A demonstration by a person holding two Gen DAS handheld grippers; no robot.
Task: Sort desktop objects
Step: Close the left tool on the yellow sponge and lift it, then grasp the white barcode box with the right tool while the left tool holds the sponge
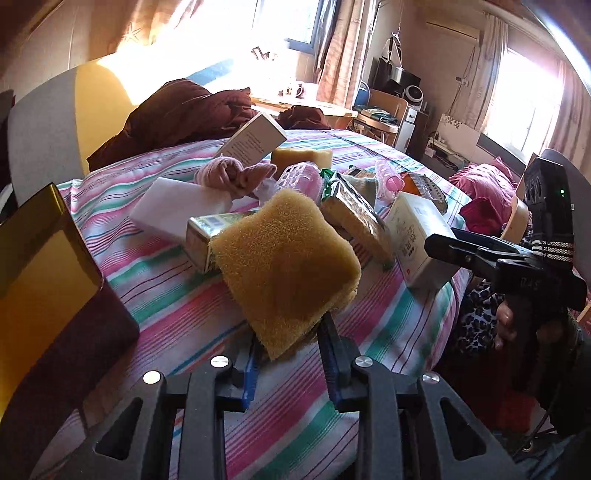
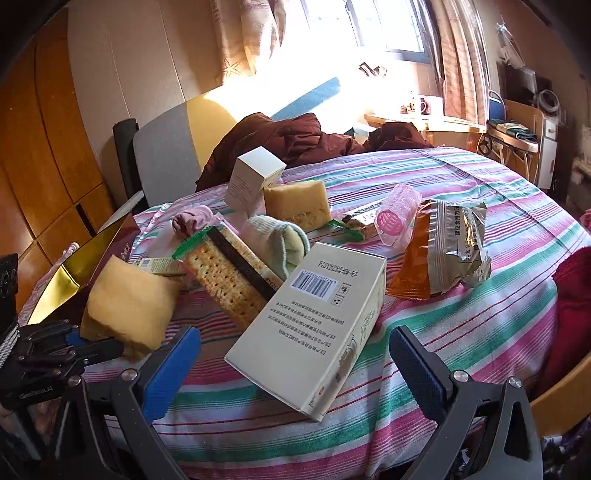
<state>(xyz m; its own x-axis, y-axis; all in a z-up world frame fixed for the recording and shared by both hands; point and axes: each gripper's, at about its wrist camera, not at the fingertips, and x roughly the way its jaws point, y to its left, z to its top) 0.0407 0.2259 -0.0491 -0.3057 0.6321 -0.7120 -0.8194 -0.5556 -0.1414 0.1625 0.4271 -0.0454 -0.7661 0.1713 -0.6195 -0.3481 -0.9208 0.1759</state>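
Our left gripper [image 1: 290, 354] has its fingers clamped on the near sponge [image 1: 284, 266], lifted at the heap's 6 o'clock edge. The right gripper [image 2: 295, 365] is spread wide before the white carton [image 2: 314, 325]. We keep the pinch firm and carry the sponge clear of the heap.

Harsh blown-out glare from the window [image 2: 373, 29], warm dim corners, strong fisheye bending, perhaps slight softness at edges

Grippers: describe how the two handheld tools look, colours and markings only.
Both are black plastic frames with silver rivets and blue ribbed pads. The left gripper bears pale "GeelHouoAI"-like lettering; the right gripper has a green indicator light and a black-and-white striped strap.
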